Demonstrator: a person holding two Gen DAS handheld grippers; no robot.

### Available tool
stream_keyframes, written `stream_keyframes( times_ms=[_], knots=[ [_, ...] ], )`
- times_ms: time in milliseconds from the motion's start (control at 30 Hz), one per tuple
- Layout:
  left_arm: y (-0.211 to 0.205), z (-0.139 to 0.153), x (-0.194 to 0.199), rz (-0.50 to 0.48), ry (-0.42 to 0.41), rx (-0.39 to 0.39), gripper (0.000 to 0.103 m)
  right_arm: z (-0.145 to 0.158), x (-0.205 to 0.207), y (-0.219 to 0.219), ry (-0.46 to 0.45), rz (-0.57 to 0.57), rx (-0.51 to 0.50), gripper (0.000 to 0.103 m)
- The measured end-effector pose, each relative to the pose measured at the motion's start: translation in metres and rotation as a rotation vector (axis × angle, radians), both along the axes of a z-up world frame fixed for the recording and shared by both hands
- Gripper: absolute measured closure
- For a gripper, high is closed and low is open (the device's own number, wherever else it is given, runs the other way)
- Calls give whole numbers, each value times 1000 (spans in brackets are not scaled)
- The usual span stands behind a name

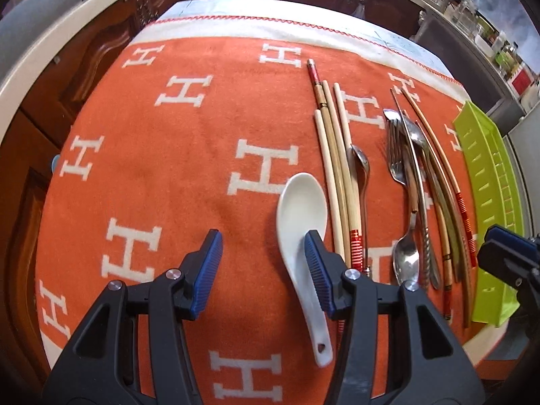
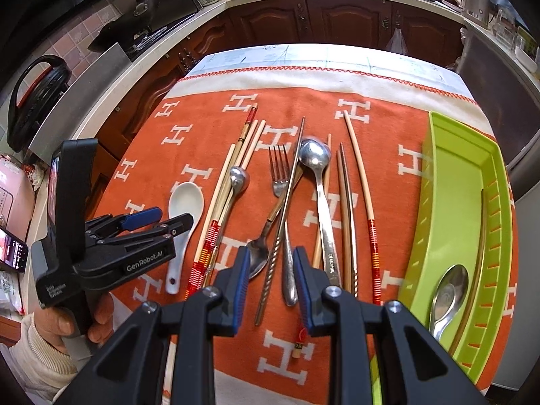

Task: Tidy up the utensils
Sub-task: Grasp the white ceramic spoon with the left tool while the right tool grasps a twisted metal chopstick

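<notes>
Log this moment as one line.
left gripper: open, above white spoon | right gripper: open, empty | green tray: metal spoon

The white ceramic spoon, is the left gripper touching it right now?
Cannot tell. In the left wrist view one finger of the left gripper overlaps the white ceramic spoon, but neither view shows contact or a gap plainly.
</notes>
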State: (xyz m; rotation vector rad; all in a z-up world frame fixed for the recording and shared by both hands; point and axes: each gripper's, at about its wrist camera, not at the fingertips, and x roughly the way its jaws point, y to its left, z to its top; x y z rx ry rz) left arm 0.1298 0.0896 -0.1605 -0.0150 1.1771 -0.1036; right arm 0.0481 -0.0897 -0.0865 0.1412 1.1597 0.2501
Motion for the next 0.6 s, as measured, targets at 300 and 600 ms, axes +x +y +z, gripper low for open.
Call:
stream_keyframes(
  times_ms=[300, 600],
  knots=[
    [-12, 2, -1, -55, -44, -70, 91, -14, 10, -10, 29, -25, 36, 77],
    [-1, 7, -7, -26, -39, -143, 98, -38, 37, -31, 110, -96, 146, 77]
  ],
)
